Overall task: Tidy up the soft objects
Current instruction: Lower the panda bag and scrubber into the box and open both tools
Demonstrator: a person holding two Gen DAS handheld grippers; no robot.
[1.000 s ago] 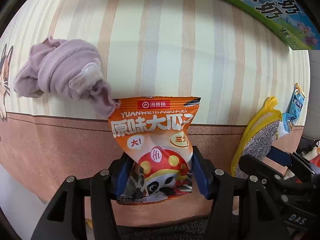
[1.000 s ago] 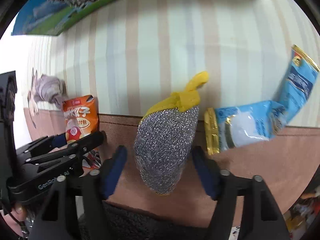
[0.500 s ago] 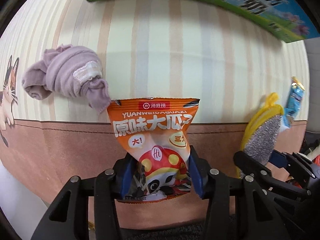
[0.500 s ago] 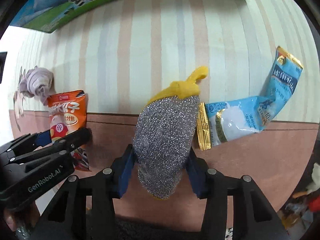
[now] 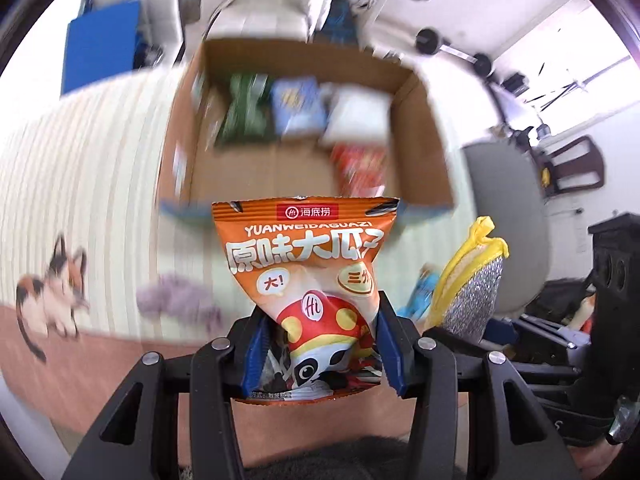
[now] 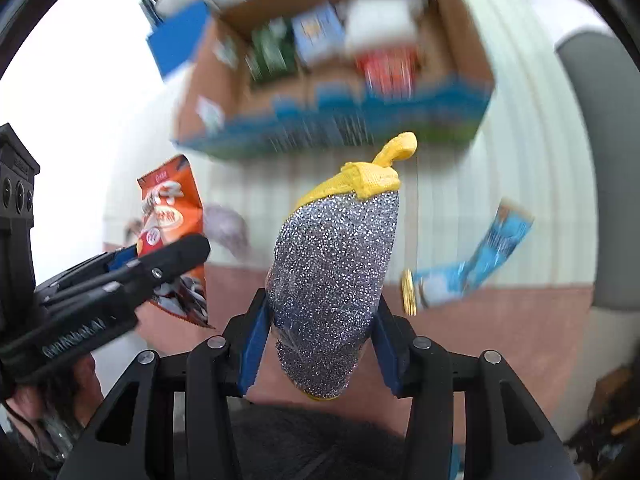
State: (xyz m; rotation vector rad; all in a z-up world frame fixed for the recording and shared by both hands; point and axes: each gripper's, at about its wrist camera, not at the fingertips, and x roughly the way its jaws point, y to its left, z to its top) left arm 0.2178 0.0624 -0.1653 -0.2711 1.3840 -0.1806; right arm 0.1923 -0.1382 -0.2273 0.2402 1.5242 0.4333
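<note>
Holding the orange snack bag [image 5: 308, 280] in my left gripper [image 5: 318, 354], I have its lower half pinched between the blue pads, with the top of the bag standing upright above them. My right gripper [image 6: 320, 354] is clamped on the silver scrubbing pad [image 6: 332, 280], whose yellow backing and loop stick out at the upper end. Both things are lifted clear of the striped cloth [image 5: 80, 184] that covers the counter.

Beyond the two held things stands an open cardboard box [image 5: 424, 136] with a blue printed outer face. Inside it lie several packets, blurred: a green one [image 5: 244, 112], a blue one [image 5: 298, 104], a white one [image 5: 358, 114] and a red one [image 5: 360, 168].

On the cloth, a lilac bundle of fabric [image 5: 176, 296] lies left of the snack bag, near a printed cat [image 5: 52, 300]. A light blue packet [image 6: 472, 268] with a gold end lies to the right of the scrubbing pad, bent upward at its far end.

In the right wrist view, my left gripper and its bag appear just beside the pad, on its left.
</note>
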